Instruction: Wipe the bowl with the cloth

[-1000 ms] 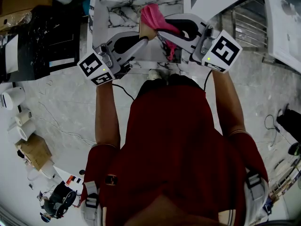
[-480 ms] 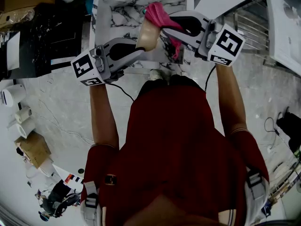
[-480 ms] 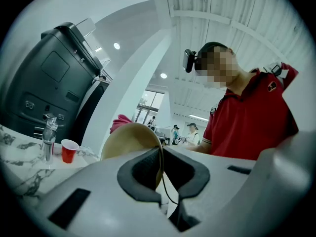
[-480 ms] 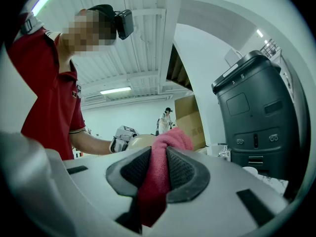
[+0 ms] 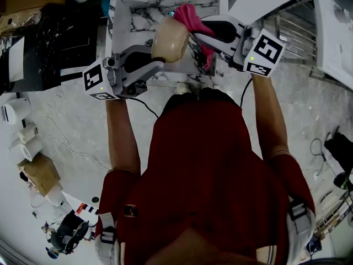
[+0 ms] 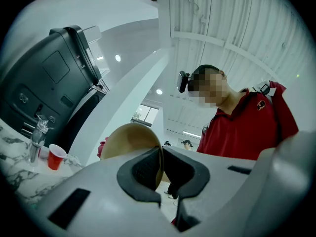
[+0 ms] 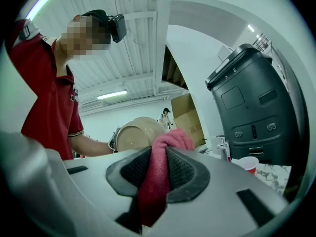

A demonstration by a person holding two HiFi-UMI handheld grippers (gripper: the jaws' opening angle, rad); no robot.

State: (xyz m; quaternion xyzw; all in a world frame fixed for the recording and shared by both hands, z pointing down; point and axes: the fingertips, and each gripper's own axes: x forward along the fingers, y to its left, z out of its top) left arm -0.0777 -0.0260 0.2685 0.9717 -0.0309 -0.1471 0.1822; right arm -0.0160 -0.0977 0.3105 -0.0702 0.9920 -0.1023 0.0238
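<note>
We see left tongs [image 6: 161, 168] clamped on bowl [image 5: 171, 39] rim, right tongs [image 7: 157, 168] clenched on pink cloth [image 7: 170, 141], cloth just beside bowl, above desk [image 5: 140, 15].

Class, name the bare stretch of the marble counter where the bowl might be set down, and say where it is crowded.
Bare marble counter shows left of the bowl, between the left gripper and the red cup at the back. The near middle is crowded: the bowl, the right gripper and its cloth hang there.
</note>
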